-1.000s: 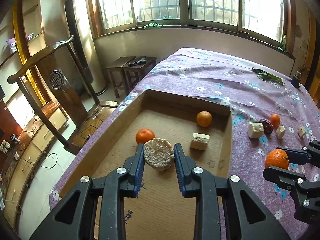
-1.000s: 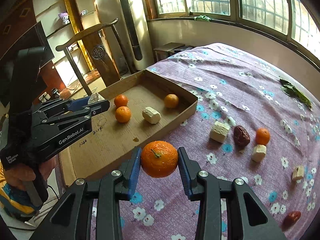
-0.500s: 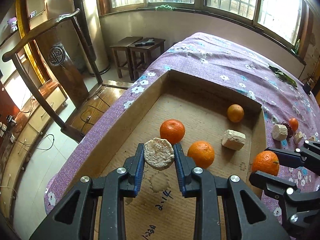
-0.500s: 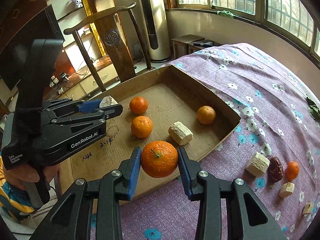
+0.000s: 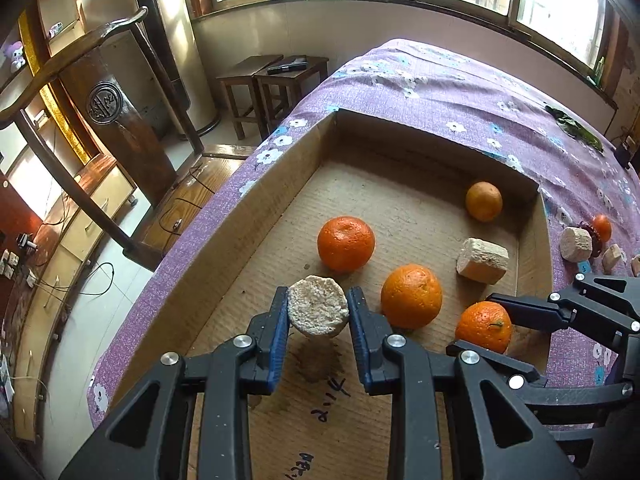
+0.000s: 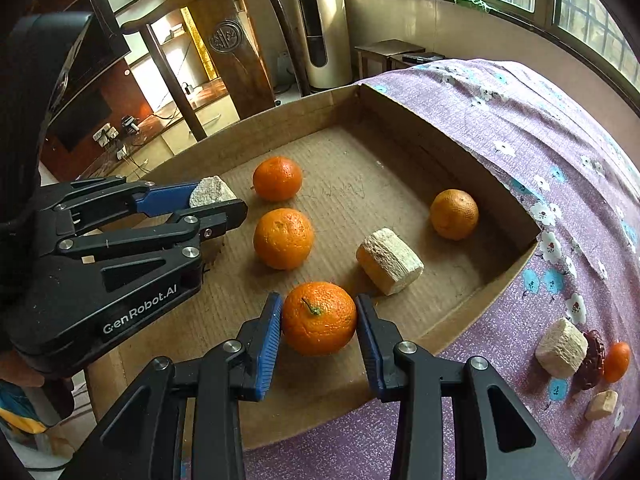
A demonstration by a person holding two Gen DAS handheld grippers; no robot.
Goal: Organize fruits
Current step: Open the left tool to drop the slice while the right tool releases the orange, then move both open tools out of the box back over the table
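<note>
Fruit goes into the cardboard box (image 5: 224, 240), which sits on the purple flowered cloth (image 6: 560, 140) and already holds three oranges and a pale chunk (image 6: 390, 266). Both grippers hang over the box floor, each loaded, so this looks like the placing step. The right gripper (image 6: 318, 320) is clamped on an orange (image 6: 319, 318) near the front wall; the left gripper (image 5: 318, 312) pinches a pale round piece (image 5: 317, 311) low above the cardboard. Next move, likely: lower each load to the floor, spread the fingers, lift clear without nudging neighbours. More pieces (image 6: 562, 346) wait on the cloth.
</note>
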